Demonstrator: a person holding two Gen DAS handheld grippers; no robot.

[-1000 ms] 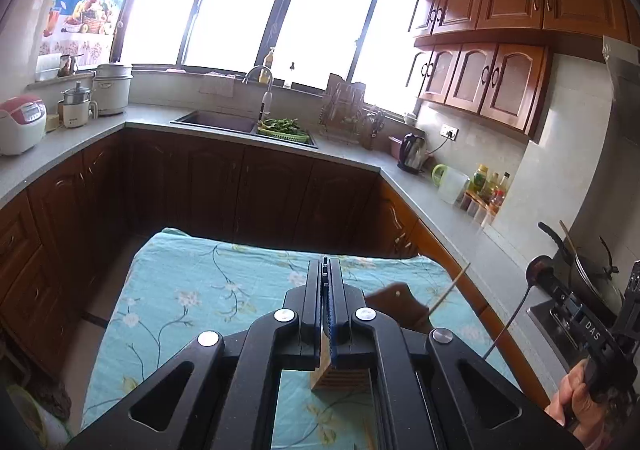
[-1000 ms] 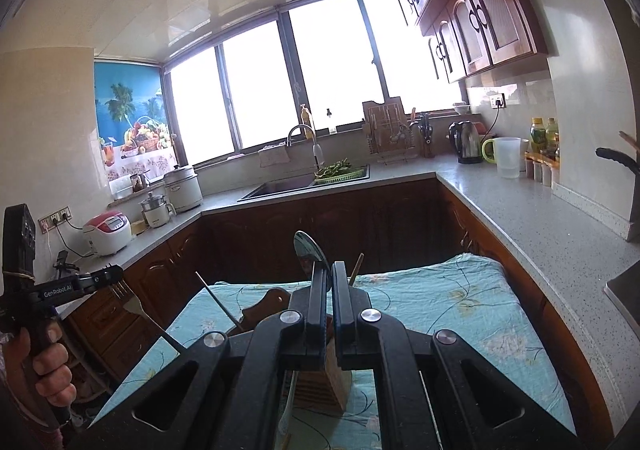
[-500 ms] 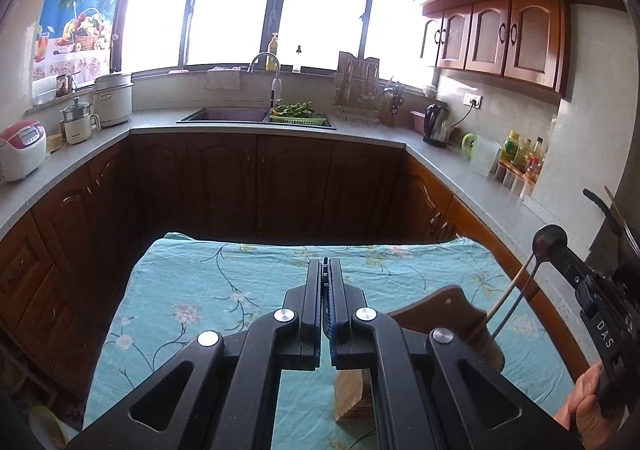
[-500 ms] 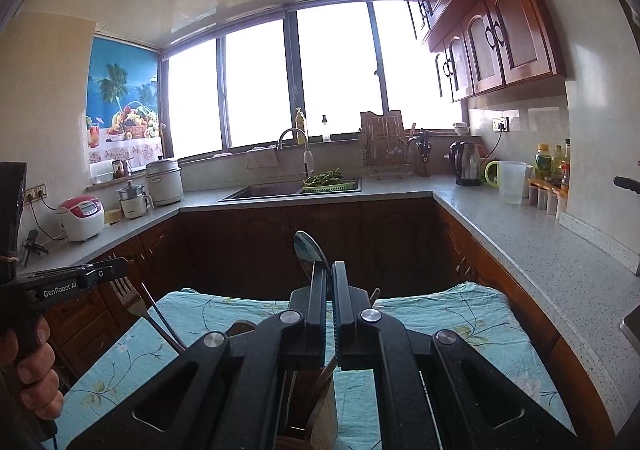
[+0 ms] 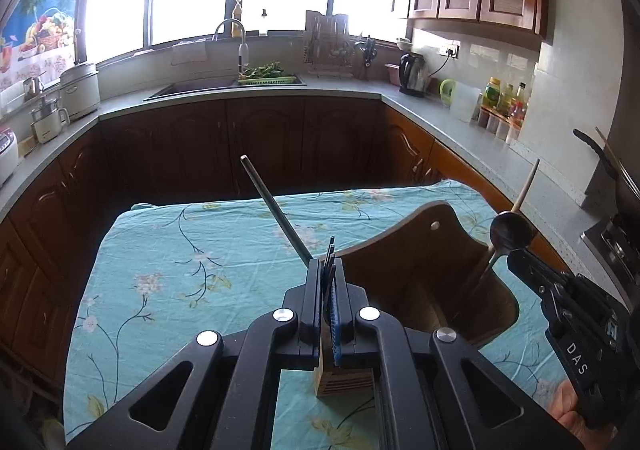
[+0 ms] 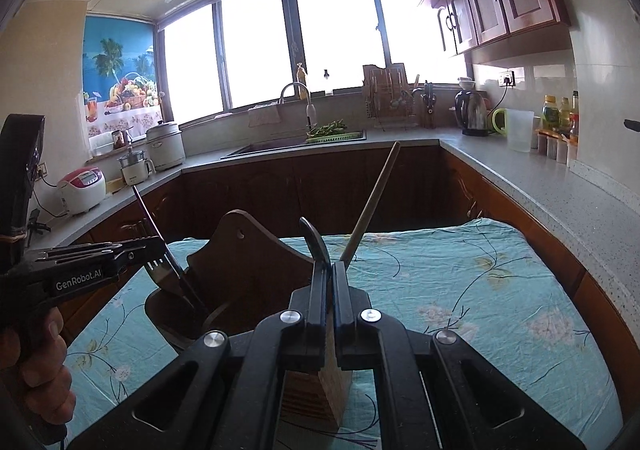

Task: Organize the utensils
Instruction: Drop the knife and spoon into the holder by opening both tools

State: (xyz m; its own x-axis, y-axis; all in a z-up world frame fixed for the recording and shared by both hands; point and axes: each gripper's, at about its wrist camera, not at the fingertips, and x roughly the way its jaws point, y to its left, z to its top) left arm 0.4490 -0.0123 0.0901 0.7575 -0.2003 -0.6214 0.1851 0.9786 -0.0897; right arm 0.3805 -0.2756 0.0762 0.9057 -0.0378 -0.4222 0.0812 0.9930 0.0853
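Left claw point(image 5: 328, 282) grips a fork point(image 6: 162, 270), right claw point(image 6: 330, 282) a spoon point(image 5: 512, 232) (both clamped narrow), over the wooden holder point(image 5: 420, 254) on the cloth-covered worktop point(image 5: 192, 250).

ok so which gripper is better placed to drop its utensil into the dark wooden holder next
Right gripper, probably: the handle of its dark metal spoon already reaches down inside the dark wooden holder, beside the light wooden stick. The metal fork in the left gripper hangs only at the holder's rim.
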